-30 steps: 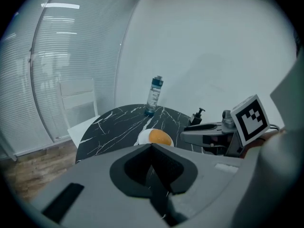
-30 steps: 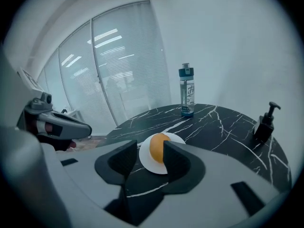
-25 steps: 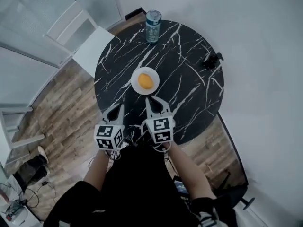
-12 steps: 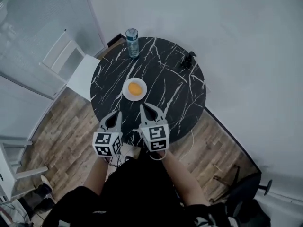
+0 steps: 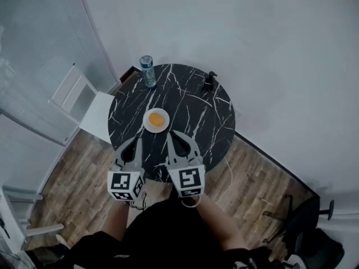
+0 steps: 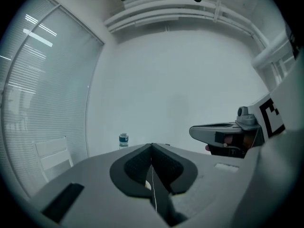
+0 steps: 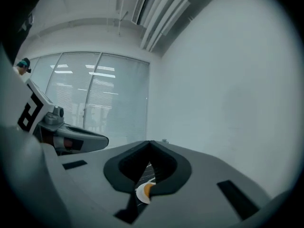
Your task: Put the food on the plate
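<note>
The left gripper (image 6: 152, 147) is seen with its jaws brought together, nothing clamped between them. Beyond the tips a water bottle (image 6: 123, 139) is picked out against the white wall (image 6: 180, 80). A white chair (image 6: 51, 155) is caught at left, below the blinds (image 6: 38, 94). The right gripper (image 6: 195, 132) is held alongside at right. Low in the gap an orange-and-white sliver (image 6: 147, 184) is glimpsed, perhaps food.

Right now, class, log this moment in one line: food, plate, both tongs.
food: orange piece on white plate | white plate: on marble table | left tongs: shut, empty | right tongs: shut, empty
</note>
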